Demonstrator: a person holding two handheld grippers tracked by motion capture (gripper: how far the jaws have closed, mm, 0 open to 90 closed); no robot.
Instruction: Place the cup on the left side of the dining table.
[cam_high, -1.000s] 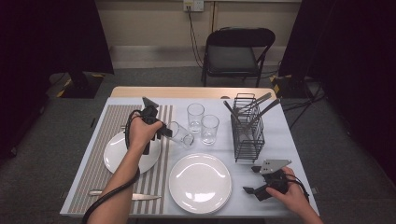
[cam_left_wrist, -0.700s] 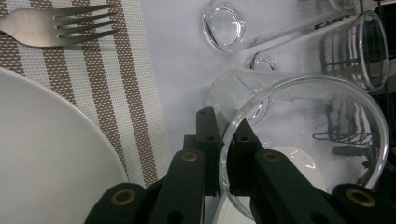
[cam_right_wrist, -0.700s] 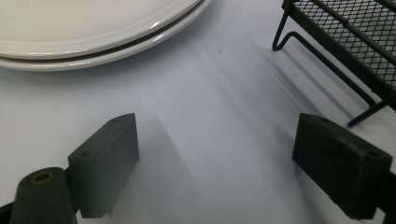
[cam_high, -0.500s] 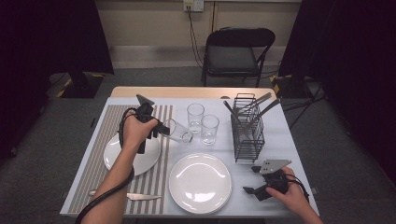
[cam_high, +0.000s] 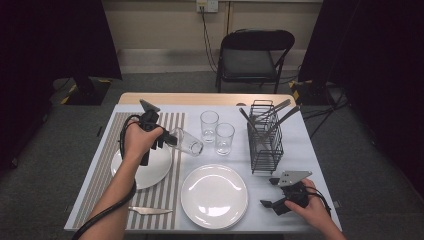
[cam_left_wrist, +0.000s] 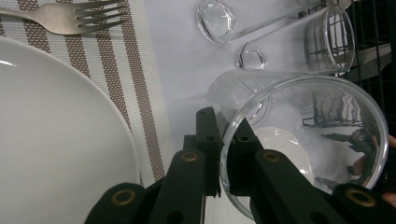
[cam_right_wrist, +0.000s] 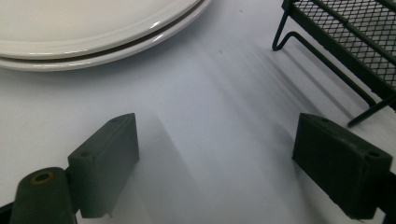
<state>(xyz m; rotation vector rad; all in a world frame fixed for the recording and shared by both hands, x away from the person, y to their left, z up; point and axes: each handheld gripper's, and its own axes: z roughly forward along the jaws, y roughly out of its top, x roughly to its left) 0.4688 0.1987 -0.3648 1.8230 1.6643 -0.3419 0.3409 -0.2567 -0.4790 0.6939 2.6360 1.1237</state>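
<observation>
High view: nearest my edge of the table (cam_high: 305, 127) I see my right gripper (cam_high: 276, 201) resting low at the near right corner, its jaws spread wide with nothing between them; in the right gripper view only bare tabletop lies between the two black pads (cam_right_wrist: 108, 163). Just beyond it, toward the middle of the near edge, sits the stacked large plate (cam_high: 214, 196), and at the near left corner a knife (cam_high: 146, 210) lies on the striped placemat (cam_high: 102, 170). Farther in, on that placemat, is the smaller plate (cam_high: 156, 167). Above its far rim my left gripper (cam_high: 169, 138) holds a glass (cam_high: 187, 142) off the table, tipped on its side, jaws clamped on the rim; in the left gripper view one pad sits inside the wall and one outside. Beyond it two upright glasses (cam_high: 216, 131) stand near the table's middle, with the black wire rack (cam_high: 265, 140) to their right. A fork (cam_left_wrist: 70, 16) lies on the placemat toward the far edge.
</observation>
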